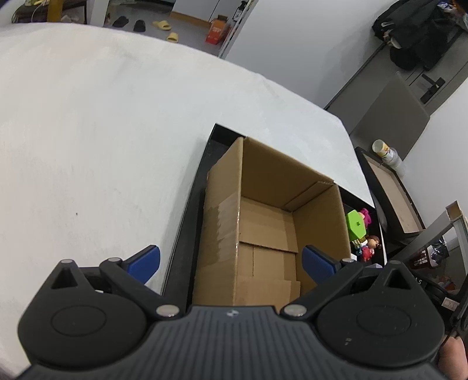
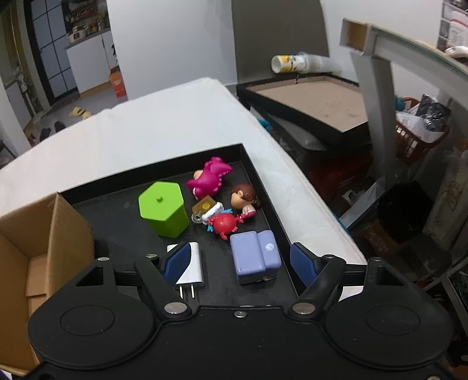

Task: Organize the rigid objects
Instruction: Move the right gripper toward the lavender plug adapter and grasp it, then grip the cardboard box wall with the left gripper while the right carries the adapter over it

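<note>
On the black tray's (image 2: 257, 172) floor, between the spread fingers of the empty right gripper (image 2: 239, 261), sits the lavender block-shaped case (image 2: 254, 260). Risk: the left finger may catch the neighbouring white plug adapter (image 2: 193, 267). Green hexagonal container (image 2: 163, 207) and figurines lie beyond. Open brown cardboard box (image 1: 263, 219) looks empty; left gripper (image 1: 231, 260) hovers agape above it.

Yellow slippers (image 1: 165, 29) and black shoes (image 1: 130, 23) lay on the floor beyond the white tabletop (image 1: 87, 122); a paper cup stack (image 2: 295, 63) rested sideways by a framed board (image 2: 316, 102).
</note>
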A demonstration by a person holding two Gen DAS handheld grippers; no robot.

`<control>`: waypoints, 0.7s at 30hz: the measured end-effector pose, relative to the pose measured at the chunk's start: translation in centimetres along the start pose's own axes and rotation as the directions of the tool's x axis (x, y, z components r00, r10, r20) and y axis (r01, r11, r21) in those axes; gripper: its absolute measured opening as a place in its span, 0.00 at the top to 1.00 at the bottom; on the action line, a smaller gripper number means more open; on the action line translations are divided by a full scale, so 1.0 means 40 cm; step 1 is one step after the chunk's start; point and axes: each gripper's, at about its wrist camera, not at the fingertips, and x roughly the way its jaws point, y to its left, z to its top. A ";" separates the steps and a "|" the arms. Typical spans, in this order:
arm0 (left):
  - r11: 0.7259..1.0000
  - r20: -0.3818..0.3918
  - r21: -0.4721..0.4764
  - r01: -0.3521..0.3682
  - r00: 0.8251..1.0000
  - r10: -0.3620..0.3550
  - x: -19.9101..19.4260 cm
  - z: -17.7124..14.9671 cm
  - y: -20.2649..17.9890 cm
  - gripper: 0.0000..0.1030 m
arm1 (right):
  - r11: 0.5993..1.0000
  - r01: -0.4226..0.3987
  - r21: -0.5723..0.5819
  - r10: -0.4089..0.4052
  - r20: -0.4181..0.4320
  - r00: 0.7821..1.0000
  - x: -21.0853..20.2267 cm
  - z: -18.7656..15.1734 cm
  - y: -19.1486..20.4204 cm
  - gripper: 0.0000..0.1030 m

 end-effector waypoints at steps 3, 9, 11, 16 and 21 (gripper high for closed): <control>0.999 0.022 -0.022 -0.024 0.999 0.025 0.004 -0.007 0.001 0.01 | 1.000 0.008 -0.022 -0.008 -0.013 1.000 0.024 0.001 0.000 0.30; 1.000 0.000 -0.024 -0.007 1.000 0.007 0.021 -0.015 -0.001 0.01 | 0.999 0.023 -0.044 -0.025 -0.033 0.999 0.067 0.004 -0.014 0.39; 1.000 -0.007 -0.017 -0.007 1.000 0.007 0.026 -0.017 -0.004 0.01 | 0.999 0.021 -0.040 -0.023 -0.044 0.999 0.079 0.003 -0.021 0.44; 1.000 -0.003 -0.019 -0.016 1.000 0.016 0.033 -0.023 -0.005 0.01 | 0.998 0.013 -0.060 -0.018 -0.074 0.997 0.109 0.000 -0.018 0.56; 0.999 0.008 -0.050 -0.021 1.000 0.021 0.045 -0.035 0.005 0.02 | 0.996 0.009 -0.090 -0.017 -0.097 0.995 0.125 0.002 -0.007 0.57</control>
